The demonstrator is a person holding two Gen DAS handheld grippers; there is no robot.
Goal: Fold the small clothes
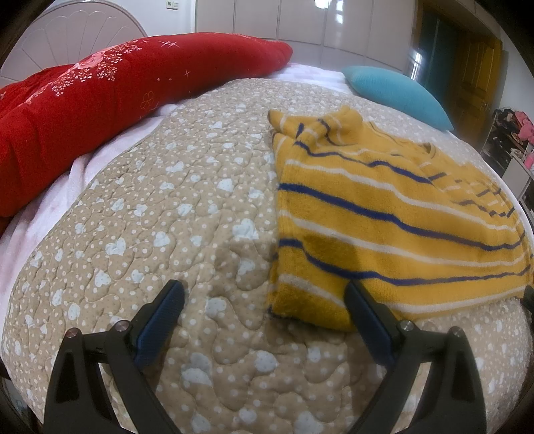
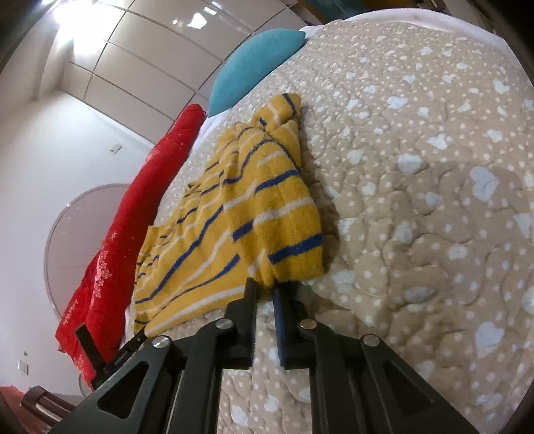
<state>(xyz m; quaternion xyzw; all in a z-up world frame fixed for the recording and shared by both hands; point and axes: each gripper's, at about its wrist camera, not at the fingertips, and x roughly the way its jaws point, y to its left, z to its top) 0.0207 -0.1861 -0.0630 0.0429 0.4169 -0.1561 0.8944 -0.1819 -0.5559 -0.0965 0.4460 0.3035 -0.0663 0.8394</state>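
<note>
Item: yellow striped sweater [image 1: 383, 213], partly folded on quilted bed cover [image 1: 167, 217]; right gripper [image 2: 266, 287] pinches its near hem edge, left gripper [image 1: 263, 293] hovers spread wide at the near corner; advised: carry the hem over level, left side pinning.

Bed with beige quilt [image 1: 187, 207], red bedding [image 1: 100, 100], teal pillow [image 1: 397, 90]; glossy white wardrobe [image 1: 300, 23], wooden door [image 1: 474, 76].

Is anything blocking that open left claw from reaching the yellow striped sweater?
Nothing visible. The left gripper hangs open right at the near corner of the sweater, with only bare quilt beneath. The right gripper already pinches another edge.
</note>
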